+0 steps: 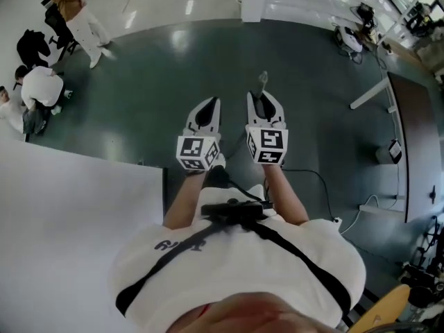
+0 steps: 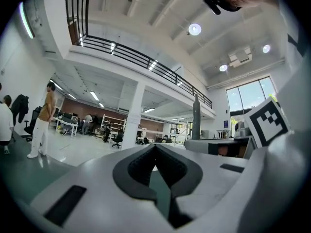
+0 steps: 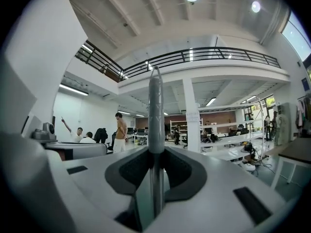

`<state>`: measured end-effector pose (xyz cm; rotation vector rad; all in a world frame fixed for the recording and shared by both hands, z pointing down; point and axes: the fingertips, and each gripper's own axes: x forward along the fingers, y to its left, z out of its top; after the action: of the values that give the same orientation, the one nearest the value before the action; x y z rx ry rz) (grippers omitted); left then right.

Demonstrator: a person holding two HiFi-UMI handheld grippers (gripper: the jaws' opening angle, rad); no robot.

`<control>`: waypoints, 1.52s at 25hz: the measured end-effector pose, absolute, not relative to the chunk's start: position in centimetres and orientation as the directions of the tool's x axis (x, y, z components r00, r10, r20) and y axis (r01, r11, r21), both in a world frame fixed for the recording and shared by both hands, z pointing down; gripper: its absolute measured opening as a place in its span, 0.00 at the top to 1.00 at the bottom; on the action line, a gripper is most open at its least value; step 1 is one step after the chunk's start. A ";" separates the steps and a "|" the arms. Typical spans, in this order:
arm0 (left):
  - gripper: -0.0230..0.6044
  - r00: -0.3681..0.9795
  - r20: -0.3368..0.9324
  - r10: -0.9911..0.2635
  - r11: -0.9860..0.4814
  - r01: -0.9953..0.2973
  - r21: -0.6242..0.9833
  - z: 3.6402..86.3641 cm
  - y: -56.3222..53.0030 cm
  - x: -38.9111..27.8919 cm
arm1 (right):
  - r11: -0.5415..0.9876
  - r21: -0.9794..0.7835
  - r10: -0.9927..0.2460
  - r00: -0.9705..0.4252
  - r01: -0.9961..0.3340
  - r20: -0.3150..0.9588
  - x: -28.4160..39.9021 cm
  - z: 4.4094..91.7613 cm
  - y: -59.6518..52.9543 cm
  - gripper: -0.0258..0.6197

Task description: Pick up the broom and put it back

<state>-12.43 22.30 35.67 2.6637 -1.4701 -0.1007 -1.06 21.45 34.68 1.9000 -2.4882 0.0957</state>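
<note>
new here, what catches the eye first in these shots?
The right gripper is clamped on a grey broom handle that stands upright between its jaws. The left gripper next to it is shut and empty. At the head view's upper left, a standing person and a crouching person are on the dark floor.

The person wears a white shirt [image 1: 229, 263] with a black strap [image 1: 305, 259]. The left tool [image 1: 216, 101] and right tool [image 1: 262, 96] are white, with black-patterned cubes [image 1: 198, 152].
</note>
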 end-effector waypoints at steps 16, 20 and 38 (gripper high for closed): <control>0.94 0.707 -0.037 -0.706 -0.705 -0.696 0.138 35.9 -2.9 -0.7 | 0.085 -0.010 -0.993 -0.086 -0.996 0.076 9.8 35.9 0.5 0.81; 0.94 0.719 -0.049 -0.693 -0.718 -0.682 0.139 35.5 -8.4 1.0 | 0.056 -0.009 -0.996 -0.056 -0.998 0.066 11.8 35.7 -5.1 0.81; 0.94 0.590 -0.086 -0.803 -0.596 -0.794 0.120 34.1 -32.2 16.4 | 0.258 -0.043 -0.966 -0.257 -0.965 -0.029 25.9 32.6 -30.5 0.81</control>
<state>16.40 -32.21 34.10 2.7392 -1.3779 -0.2023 25.94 -30.51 32.64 1.9445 -2.5301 0.0259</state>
